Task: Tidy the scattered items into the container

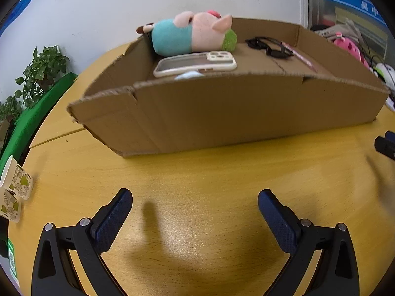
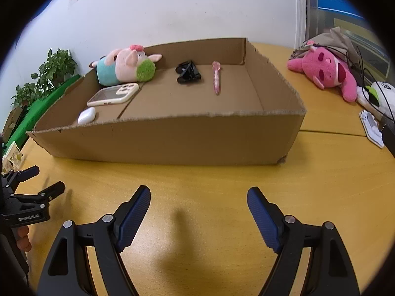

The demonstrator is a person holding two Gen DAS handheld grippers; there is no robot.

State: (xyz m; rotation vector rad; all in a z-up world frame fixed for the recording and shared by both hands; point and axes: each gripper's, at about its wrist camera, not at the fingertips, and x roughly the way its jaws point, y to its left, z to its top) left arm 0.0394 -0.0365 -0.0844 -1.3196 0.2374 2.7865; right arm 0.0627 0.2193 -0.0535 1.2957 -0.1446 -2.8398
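**Ana:** Progress looks nearly complete. Inside the cardboard box (image 2: 172, 145) I count a pig plush (image 2: 126, 67), a phone (image 2: 113, 95), a white earbud case (image 2: 87, 115), folded black glasses (image 2: 188, 72) and a pink pen (image 2: 216, 77), all lying on its floor.

**Ben:** Anything left out on the desk (image 2: 209, 180)?

**Ana:** Off to the right, well apart from the box, a pink plush (image 2: 325, 70) lies among cables and a white toy (whether those count as scattered items I can't say). The patch of desk between the grippers and the box is bare.

**Ben:** And the grippers?

**Ana:** Both empty. The right gripper (image 2: 198, 206) has its fingers spread wide above the desk, pointed at the near wall of the box. The left gripper (image 1: 195, 207) is likewise spread, holding nothing, facing the box's left end.

**Ben:** So where's the pink plush relative to them?

**Ana:** Far right and beyond the right gripper, past the box's corner. My guess is that's the only candidate remaining, if any
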